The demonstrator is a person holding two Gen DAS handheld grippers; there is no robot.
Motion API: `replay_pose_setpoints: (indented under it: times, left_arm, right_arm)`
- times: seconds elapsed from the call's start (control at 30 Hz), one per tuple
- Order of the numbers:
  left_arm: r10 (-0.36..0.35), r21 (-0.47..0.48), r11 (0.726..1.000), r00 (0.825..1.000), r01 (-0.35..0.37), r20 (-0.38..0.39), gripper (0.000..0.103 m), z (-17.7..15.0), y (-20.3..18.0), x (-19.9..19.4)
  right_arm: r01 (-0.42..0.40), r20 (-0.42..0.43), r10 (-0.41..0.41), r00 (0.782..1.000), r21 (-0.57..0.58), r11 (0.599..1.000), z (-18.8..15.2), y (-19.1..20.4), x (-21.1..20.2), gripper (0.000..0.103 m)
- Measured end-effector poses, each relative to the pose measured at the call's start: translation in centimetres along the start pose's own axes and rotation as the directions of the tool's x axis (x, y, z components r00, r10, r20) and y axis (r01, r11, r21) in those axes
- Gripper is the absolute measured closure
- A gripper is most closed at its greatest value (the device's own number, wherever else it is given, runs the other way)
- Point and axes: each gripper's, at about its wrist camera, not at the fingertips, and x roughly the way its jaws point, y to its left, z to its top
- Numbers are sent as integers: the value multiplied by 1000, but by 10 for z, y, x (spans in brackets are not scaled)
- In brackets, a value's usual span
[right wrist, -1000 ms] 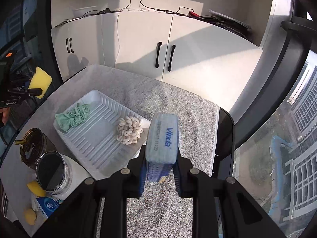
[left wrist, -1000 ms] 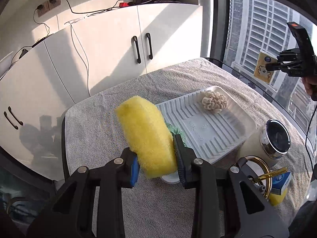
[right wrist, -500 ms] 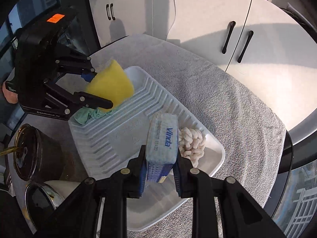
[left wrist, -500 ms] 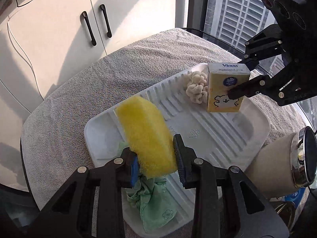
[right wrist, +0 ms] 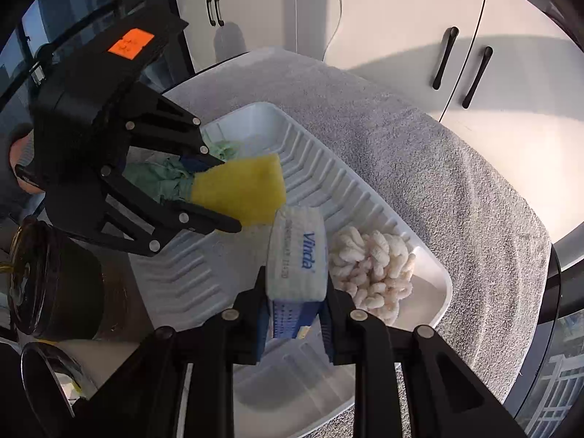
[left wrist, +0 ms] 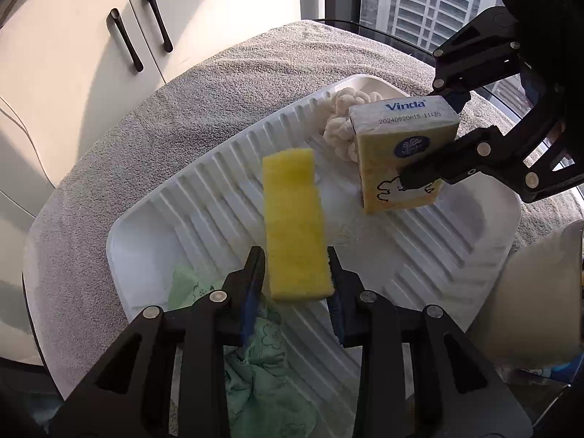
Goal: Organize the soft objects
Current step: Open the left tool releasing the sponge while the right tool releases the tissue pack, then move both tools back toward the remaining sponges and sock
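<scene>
Both loads now hover over the tray (left wrist: 485, 219), down from above: left claw (left wrist: 295, 284) grasping the sponge (left wrist: 294, 226), right claw (right wrist: 294, 314) the tissue pack (right wrist: 297, 255), ready to drop.

I am holding a sponge (left wrist: 295, 226) in my left gripper (left wrist: 295, 284) over the middle of the tray (left wrist: 204, 197), which is lying on the towel-covered table (left wrist: 146, 124). A cloth (left wrist: 262, 372) is sitting in the tray's near end, under that gripper. My right gripper (right wrist: 294, 314) is gripping a tissue pack (right wrist: 297, 255) just beside a scrunchie (right wrist: 372, 270) at the tray's far end.
</scene>
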Motion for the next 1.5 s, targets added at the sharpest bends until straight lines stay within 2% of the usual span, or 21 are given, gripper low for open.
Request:
replay_pose_setpoints:
  times: [0.03,0.1,0.17,0.3,0.4,0.5,0.63,0.8,0.93,1.07,1.17,1.33,1.43,1.5]
  left_arm:
    - [2,-6,1000,1000,-2,-2,70,0,1,1]
    - [7,-14,1000,1000,-7,2,52,0,1,1]
    - [4,-17,1000,1000,-4,6,48,0,1,1]
    - [-4,-31,1000,1000,5,20,34,-1,3,-4]
    - [-12,-51,999,999,15,47,28,-2,6,-12]
    - [-12,-62,998,996,18,83,19,-4,8,-24]
    - [7,-90,996,992,5,127,13,-8,13,-41]
    - [38,-175,985,977,-1,210,1,-20,27,-74]
    - [80,-254,967,962,-12,260,0,-41,38,-102]
    - [124,-311,950,954,-35,273,0,-68,42,-121]
    - [132,-348,937,952,-29,275,0,-92,40,-129]
    - [177,-393,917,954,-70,244,0,-130,30,-133]
    - [188,-419,906,949,-67,253,0,-151,21,-141]
    - [205,-437,896,944,-76,257,0,-164,14,-148]
  right_arm:
    - [3,0,-3,1000,3,1000,-1,0,0,76]
    - [11,1,-11,1000,3,1000,-2,0,0,76]
    - [16,1,-16,1000,9,1000,-1,0,0,73]
    - [12,26,-13,1000,37,999,-2,-3,-6,43]
    - [1,57,-5,998,61,998,-4,-8,-17,35]
    - [-5,92,-3,996,85,996,-6,-12,-31,34]
    - [-8,134,-7,991,115,993,-15,-14,-51,33]
    - [-11,192,-24,981,178,984,-40,-23,-80,33]
    - [-17,241,-46,969,250,968,-72,-28,-107,33]
    - [-8,260,-77,962,311,950,-105,-30,-126,30]
    - [-8,270,-91,959,344,939,-130,-24,-136,27]
    - [-6,255,-104,961,395,919,-163,-12,-140,24]
    - [-31,262,-85,961,410,911,-182,2,-144,14]
    - [-51,278,-71,958,410,910,-193,14,-147,4]
